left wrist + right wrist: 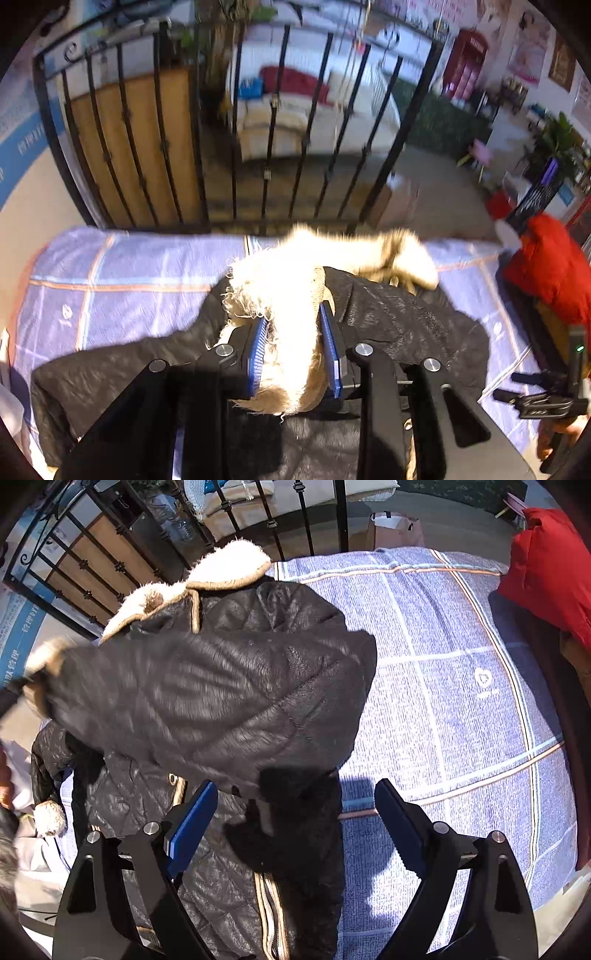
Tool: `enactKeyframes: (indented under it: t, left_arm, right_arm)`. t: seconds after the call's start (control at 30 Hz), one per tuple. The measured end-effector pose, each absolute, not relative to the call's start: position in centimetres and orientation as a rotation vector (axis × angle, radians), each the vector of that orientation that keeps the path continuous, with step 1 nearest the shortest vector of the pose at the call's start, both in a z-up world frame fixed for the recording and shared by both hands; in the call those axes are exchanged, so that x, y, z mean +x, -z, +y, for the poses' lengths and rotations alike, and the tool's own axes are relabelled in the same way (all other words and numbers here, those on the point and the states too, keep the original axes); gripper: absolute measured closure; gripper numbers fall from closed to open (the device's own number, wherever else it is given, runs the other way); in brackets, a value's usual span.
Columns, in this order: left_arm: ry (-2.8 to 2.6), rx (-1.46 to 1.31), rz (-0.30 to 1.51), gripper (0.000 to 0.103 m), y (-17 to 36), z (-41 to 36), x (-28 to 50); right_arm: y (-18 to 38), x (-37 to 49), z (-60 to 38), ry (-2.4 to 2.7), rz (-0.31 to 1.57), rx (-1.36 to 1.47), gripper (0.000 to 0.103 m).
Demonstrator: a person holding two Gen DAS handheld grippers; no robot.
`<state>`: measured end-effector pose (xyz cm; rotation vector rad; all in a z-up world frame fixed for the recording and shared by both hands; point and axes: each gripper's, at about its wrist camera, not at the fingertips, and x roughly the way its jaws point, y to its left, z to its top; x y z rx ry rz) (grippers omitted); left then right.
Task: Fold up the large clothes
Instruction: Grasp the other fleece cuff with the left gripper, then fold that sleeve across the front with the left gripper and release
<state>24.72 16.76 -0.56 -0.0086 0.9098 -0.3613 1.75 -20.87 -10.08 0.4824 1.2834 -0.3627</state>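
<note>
A black quilted jacket [229, 686] with a cream fleece collar [229, 565] lies on the blue checked bedsheet [461, 672]. My left gripper [295, 350] is shut on the jacket's fluffy cream cuff [291, 295], which bulges between the blue pads above the jacket body [399, 325]. In the right wrist view that sleeve [166, 686] stretches lifted across the jacket's chest toward the left. My right gripper [295, 805] hangs open over the jacket's right edge, with nothing between its fingers. The other cuff [50, 818] lies at the left.
A black iron bed rail [266, 147] stands at the far end of the bed. A red garment [546, 565] sits on the bed's right side. A paper bag [391, 528] stands on the floor beyond. Bare sheet spreads to the right of the jacket.
</note>
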Motion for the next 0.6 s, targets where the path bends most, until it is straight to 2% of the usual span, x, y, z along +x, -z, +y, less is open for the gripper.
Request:
enactKeyframes:
  t: [0.1, 0.23, 0.27, 0.33, 0.43, 0.5, 0.53, 0.6]
  left_arm:
    - [0.288, 0.060, 0.928, 0.076, 2.5, 17.6, 24.3]
    - [0.191, 0.110, 1.221, 0.075, 12.2, 18.4, 23.7]
    - [0.178, 0.129, 1.269, 0.071, 14.0, 18.6, 23.1]
    - [0.150, 0.164, 1.262, 0.067, 14.5, 18.5, 21.6]
    - [0.096, 0.173, 1.209, 0.045, 11.8, 18.2, 21.3]
    - [0.059, 0.161, 1.111, 0.032, 8.6, 18.1, 21.3]
    - [0.054, 0.144, 1.059, 0.023, 7.0, 18.1, 21.2]
    - [0.105, 0.088, 1.006, 0.018, 5.0, 17.3, 21.2]
  right_arm:
    - [9.7, 2.8, -20.7, 0.346, 1.258, 0.478, 0.017]
    - [10.1, 4.8, -19.9, 0.300, 1.273, 0.458, 0.017]
    - [10.5, 5.4, -19.6, 0.283, 1.289, 0.452, 0.017]
    - [11.1, 6.3, -19.1, 0.270, 1.324, 0.443, 0.017]
    - [11.2, 6.8, -18.9, 0.264, 1.329, 0.435, 0.017]
    - [10.7, 6.9, -18.9, 0.277, 1.314, 0.425, 0.017]
    - [10.4, 7.0, -19.0, 0.281, 1.304, 0.421, 0.017]
    - [10.0, 7.3, -18.9, 0.277, 1.292, 0.419, 0.017]
